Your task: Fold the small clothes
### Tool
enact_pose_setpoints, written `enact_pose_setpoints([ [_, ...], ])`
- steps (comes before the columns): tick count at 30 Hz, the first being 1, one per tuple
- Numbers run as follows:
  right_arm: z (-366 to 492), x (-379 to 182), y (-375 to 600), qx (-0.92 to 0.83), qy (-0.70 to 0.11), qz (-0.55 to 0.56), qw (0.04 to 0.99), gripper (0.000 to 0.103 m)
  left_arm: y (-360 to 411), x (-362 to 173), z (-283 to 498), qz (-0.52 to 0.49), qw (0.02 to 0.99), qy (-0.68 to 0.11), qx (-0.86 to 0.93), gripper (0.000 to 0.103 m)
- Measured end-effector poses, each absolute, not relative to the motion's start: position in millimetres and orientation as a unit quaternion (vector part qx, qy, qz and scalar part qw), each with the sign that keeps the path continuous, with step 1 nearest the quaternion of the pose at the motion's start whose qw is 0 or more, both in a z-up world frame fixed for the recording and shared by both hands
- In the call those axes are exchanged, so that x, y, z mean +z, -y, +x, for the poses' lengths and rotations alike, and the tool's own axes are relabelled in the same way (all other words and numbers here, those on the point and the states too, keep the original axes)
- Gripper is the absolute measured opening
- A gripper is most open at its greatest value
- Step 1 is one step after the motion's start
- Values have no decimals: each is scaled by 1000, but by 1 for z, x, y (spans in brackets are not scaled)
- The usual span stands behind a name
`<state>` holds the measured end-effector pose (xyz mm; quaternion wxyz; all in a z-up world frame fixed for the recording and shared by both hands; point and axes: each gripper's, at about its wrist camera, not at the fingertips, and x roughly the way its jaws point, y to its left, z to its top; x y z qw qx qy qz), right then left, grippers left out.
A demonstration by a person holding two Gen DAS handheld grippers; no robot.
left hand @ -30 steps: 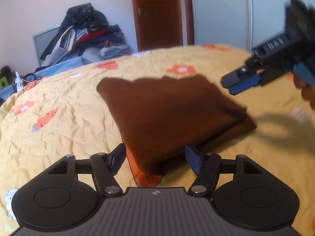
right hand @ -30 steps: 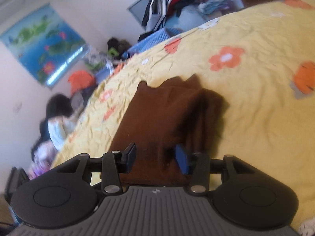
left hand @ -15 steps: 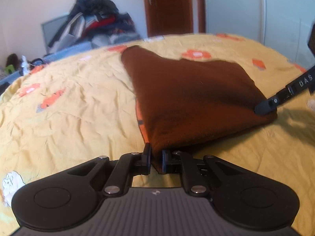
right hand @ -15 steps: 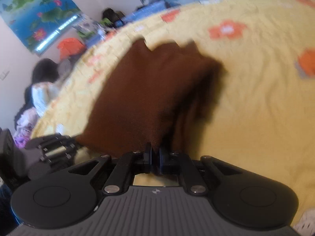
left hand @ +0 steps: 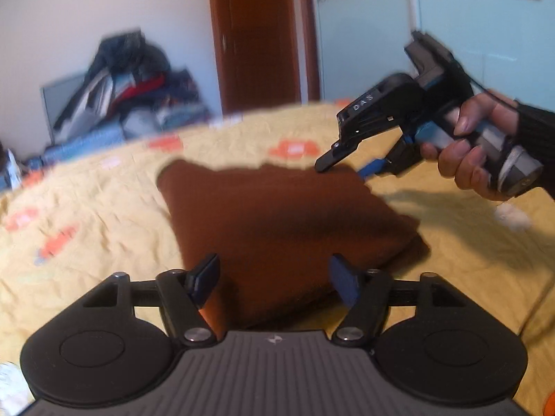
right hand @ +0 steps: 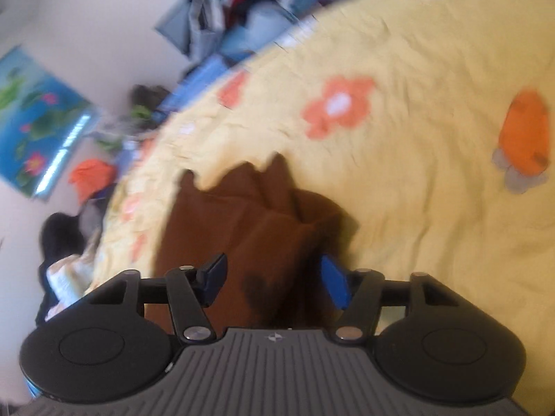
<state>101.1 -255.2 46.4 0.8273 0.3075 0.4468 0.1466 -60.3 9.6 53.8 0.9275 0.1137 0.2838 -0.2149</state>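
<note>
A folded brown garment [left hand: 277,228] lies on the yellow flowered bedspread [left hand: 97,215]. My left gripper [left hand: 274,280] is open, its fingers apart over the garment's near edge, holding nothing. My right gripper [left hand: 347,168] shows in the left wrist view, held in a hand at the garment's far right corner, open. In the right wrist view the garment [right hand: 249,228] lies in front of my open right gripper [right hand: 274,282], its far edge bunched into points.
A pile of clothes [left hand: 131,83] lies beyond the bed against the wall. A brown door [left hand: 256,34] and a pale wardrobe [left hand: 468,27] stand behind. A person [right hand: 62,263] sits on the floor at the left of the bed.
Both grippers were shut on the garment's edges half a second ago. Both have opened and let go, and have pulled back from the cloth, which lies flat.
</note>
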Motion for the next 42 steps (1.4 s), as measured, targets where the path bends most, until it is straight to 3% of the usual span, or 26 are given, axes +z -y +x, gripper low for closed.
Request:
enact_pose_setpoints([
  [1, 105, 41, 250, 146, -451, 307, 825, 29, -5, 50, -54, 116, 921, -303, -218, 69],
  [2, 105, 38, 245, 156, -451, 297, 827, 15, -2, 44, -50, 116, 914, -319, -221, 68],
  [5, 98, 29, 248, 152, -437, 239, 854, 6, -7, 32, -48, 102, 909, -332, -230, 70],
  [7, 97, 13, 273, 160, -429, 313, 832, 5, -8, 35, -49, 99, 910, -331, -229, 70],
  [10, 86, 28, 257, 157, -414, 256, 859, 13, -16, 48, -54, 72, 915, -320, -233, 69],
  [11, 84, 38, 251, 149, -406, 235, 870, 27, -17, 55, -53, 64, 917, -314, -236, 69],
  [15, 77, 87, 227, 157, -339, 185, 909, 47, -15, 62, -35, 57, 922, -303, -232, 69],
  [17, 88, 99, 208, 202, -345, 187, 897, 66, -7, 53, -17, 57, 919, -318, -225, 69],
  [19, 104, 98, 183, 236, -363, 169, 885, 76, -2, 42, -7, 59, 918, -326, -220, 73],
  [20, 112, 91, 172, 236, -377, 149, 883, 77, -1, 38, -8, 63, 919, -318, -223, 81],
  [22, 133, 62, 157, 196, -436, 96, 873, 74, 4, 30, -16, 77, 921, -304, -230, 86],
  [25, 135, 37, 167, 207, -406, 82, 886, 74, 9, 21, -27, 103, 928, -280, -224, 86],
  [29, 146, 58, 151, 175, -440, 49, 879, 70, -3, 23, -21, 52, 929, -280, -235, 87],
  [31, 141, 78, 142, 182, -420, 46, 888, 70, -5, 25, -19, 45, 929, -279, -238, 88],
  [36, 160, 107, 82, 281, -400, 65, 870, 79, -4, 24, -18, 50, 929, -279, -239, 89],
  [42, 220, 46, 38, 219, -462, 9, 859, 82, -5, 23, -19, 46, 929, -281, -236, 89],
])
